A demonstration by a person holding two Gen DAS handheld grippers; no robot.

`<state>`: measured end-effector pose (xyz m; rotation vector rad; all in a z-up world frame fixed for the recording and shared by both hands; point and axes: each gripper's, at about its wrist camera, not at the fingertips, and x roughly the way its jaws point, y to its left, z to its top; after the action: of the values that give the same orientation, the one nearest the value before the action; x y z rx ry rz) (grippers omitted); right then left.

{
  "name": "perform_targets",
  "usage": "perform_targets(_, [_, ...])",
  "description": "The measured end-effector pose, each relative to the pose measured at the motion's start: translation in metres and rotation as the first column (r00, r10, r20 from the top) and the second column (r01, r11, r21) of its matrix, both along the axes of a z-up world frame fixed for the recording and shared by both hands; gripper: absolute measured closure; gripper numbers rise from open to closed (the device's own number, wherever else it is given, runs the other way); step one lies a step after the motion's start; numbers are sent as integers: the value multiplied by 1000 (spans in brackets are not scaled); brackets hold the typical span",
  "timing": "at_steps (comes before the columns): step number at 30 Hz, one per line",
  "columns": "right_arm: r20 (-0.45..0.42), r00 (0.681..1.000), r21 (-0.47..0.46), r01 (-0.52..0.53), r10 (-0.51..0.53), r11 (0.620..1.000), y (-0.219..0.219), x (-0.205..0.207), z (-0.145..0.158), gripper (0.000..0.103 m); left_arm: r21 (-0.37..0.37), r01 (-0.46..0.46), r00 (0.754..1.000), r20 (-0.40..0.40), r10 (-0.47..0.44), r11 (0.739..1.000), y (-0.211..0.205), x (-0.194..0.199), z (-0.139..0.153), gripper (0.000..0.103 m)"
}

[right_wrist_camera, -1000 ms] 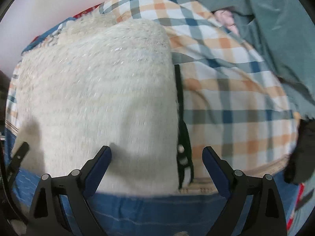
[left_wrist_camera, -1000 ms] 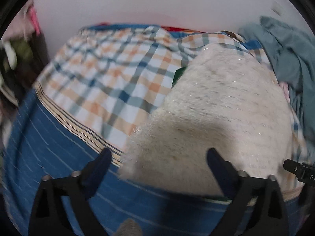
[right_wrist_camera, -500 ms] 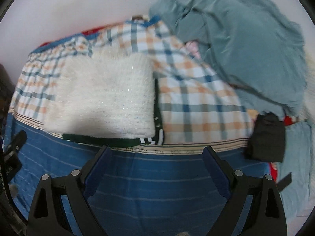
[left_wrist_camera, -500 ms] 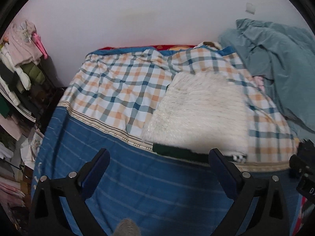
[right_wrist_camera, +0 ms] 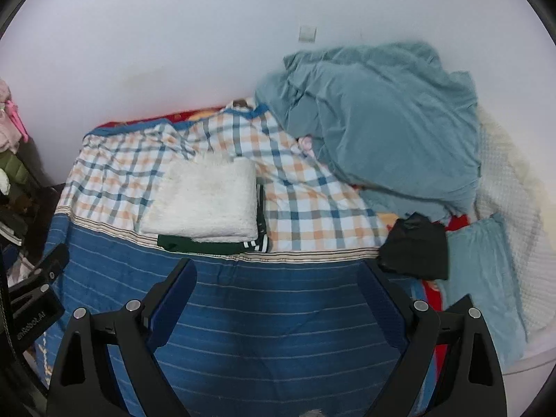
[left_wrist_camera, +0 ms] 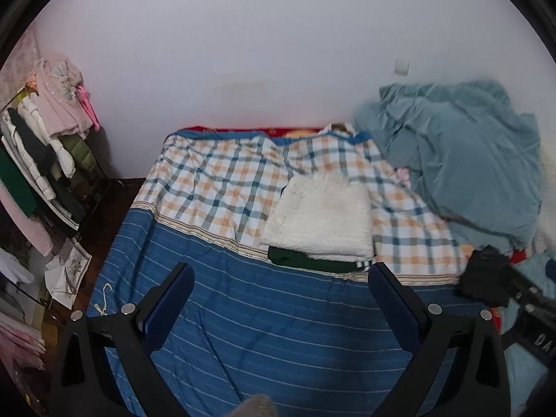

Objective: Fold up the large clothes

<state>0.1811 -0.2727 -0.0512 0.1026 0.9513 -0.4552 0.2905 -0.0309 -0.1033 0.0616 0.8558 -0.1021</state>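
Both tools are up off the bed here, hovering over the blue striped blanket (left_wrist_camera: pixel 278 330). The left tool (left_wrist_camera: pixel 278 299) has its jaws spread wide with nothing between them, and the right tool (right_wrist_camera: pixel 278 295) is just the same, wide and holding nothing. Ahead of both lies the folded white fluffy garment (left_wrist_camera: pixel 321 224), a neat rectangle sitting on top of a folded dark green garment (left_wrist_camera: pixel 305 262) whose edge peeks out along the near side and the right. That stack rests on the checked sheet (left_wrist_camera: pixel 215 184), right at the seam where the check meets the blue stripes, clear of both tools. Off to the right there's a rumpled teal blanket (right_wrist_camera: pixel 378 121) heaped against the wall, and a small black cloth (right_wrist_camera: pixel 415 246) lying near the right tool's side.
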Motion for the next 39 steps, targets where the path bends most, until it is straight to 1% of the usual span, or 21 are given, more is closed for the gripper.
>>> perform_targets(4, [41, 999, 1, -13, 13, 1000, 12, -38, 45, 8, -9, 16, 999, 51, -15, 1000, 3, -31, 34, 1])
perform_targets(7, [79, 997, -24, -24, 26, 999, 23, -66, 76, 8, -8, 24, 996, 92, -23, 1000, 6, -51, 50, 1])
perform_targets(11, [117, 993, -38, -28, 32, 999, 31, -96, 104, 8, -13, 28, 993, 117, -27, 1000, 10, -70, 64, 1])
perform_targets(16, [150, 988, -51, -31, 38, 998, 38, -128, 126, 8, -25, 23, 991, 133, -20, 999, 15, -91, 76, 1])
perform_targets(20, [158, 986, -62, -45, 54, 997, 44, -143, 133, 8, -13, 11, 989, 150, -9, 1000, 16, -103, 81, 1])
perform_targets(24, [170, 983, -72, -56, 68, 996, 49, -156, 139, 6, -20, 9, 987, 159, -6, 1000, 19, -111, 83, 0])
perform_targets(28, [186, 980, -94, -58, 74, 994, 52, -161, 143, 5, -23, -5, 985, 174, 9, 1000, 24, -118, 85, 0])
perform_targets(33, [200, 974, -94, -88, 105, 992, 54, -162, 147, 4, -43, -16, 982, 189, 24, 999, 29, -124, 90, 0])
perform_targets(39, [204, 972, -92, -99, 116, 991, 56, -165, 148, 4, -31, -23, 980, 194, 29, 999, 31, -129, 91, 0])
